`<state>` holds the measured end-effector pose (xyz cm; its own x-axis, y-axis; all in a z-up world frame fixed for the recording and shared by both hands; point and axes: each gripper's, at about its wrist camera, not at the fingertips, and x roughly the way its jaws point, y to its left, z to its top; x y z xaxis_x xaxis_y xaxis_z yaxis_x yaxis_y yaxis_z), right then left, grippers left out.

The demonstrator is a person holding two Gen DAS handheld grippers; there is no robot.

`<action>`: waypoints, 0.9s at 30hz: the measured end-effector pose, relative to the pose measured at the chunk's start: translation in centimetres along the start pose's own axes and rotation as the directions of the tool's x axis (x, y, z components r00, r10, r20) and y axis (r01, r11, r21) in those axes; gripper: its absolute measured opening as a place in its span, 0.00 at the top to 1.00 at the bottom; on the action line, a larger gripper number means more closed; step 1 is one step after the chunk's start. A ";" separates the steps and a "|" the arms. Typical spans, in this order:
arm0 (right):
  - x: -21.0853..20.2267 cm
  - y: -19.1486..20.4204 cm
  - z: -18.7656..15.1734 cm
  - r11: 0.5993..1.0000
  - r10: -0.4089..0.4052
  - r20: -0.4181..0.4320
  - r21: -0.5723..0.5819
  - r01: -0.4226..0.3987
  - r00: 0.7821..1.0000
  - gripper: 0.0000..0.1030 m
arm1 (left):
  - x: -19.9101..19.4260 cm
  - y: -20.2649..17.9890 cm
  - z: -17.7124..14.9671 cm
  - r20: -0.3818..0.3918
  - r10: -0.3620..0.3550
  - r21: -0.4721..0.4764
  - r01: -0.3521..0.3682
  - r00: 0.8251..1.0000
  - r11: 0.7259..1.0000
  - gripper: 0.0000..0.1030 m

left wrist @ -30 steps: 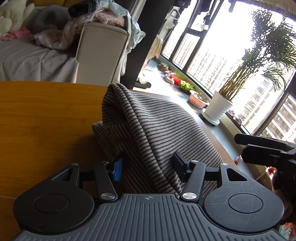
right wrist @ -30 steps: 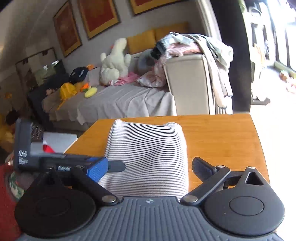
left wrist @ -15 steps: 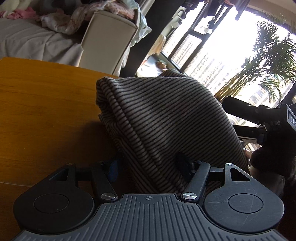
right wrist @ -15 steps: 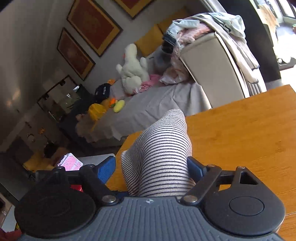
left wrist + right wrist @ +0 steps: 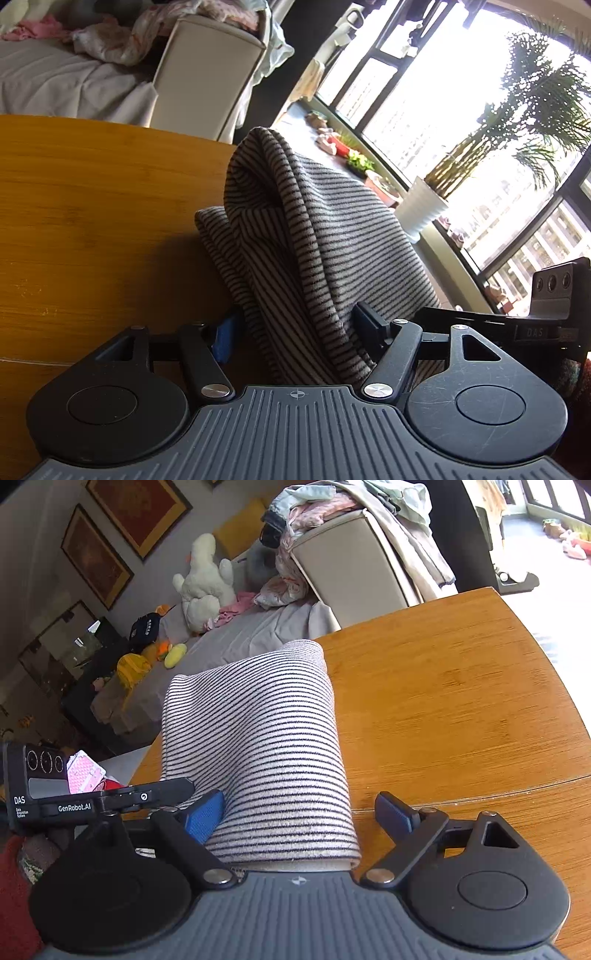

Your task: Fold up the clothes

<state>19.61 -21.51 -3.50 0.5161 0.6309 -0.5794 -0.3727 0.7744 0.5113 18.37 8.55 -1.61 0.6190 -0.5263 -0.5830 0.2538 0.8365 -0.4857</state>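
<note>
- The striped garment sits on the wooden table in a compact, doubled-over bundle. Several layers are stacked, with a rounded fold edge rising at the end farthest from us. In the right wrist view the same garment shows a smooth, even top face.
- We judge the folding to be well along: the cloth is already gathered into a narrow packet with no sleeves or loose tails spread out. Whether one more fold is due, or only a final setting down and smoothing, we cannot settle from these views.
- The upper layer looks lifted off the table at the garment's near end, so the packet is not yet lying flat and released.
- Our left gripper is at the garment's near edge with cloth between its fingers. They seem to press the fabric, so we read it as grasping the garment, though the contact is partly hidden.
- Our right gripper straddles the same near end. Its left finger touches the cloth, while its right finger stands clear with table showing between, so it is released.
- Beyond the garment's far end, past the table edge, stands a sofa heaped with other clothes. Those may be further work.
</note>
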 end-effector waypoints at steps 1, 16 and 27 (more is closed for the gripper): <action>0.0 0.2 -0.1 1.000 -0.008 0.004 -0.017 0.008 1.000 0.13 | 0.0 0.1 0.0 -0.001 0.001 -0.004 -0.001 1.000 1.000 0.30; -0.5 -0.3 3.4 0.995 -0.022 0.017 -0.097 0.023 1.000 0.13 | 0.8 -2.3 2.1 -0.095 0.085 -0.053 -0.090 0.992 0.995 0.08; 5.8 2.7 4.3 0.980 0.111 -0.102 -0.154 -0.125 0.989 0.26 | 0.0 0.6 2.0 -0.045 0.109 -0.102 -0.113 0.993 0.988 0.34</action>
<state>24.96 -15.97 -2.75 0.3906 0.7142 -0.5809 -0.5491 0.6872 0.4757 20.02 9.38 -0.60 0.6089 -0.4382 -0.6612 0.1047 0.8707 -0.4806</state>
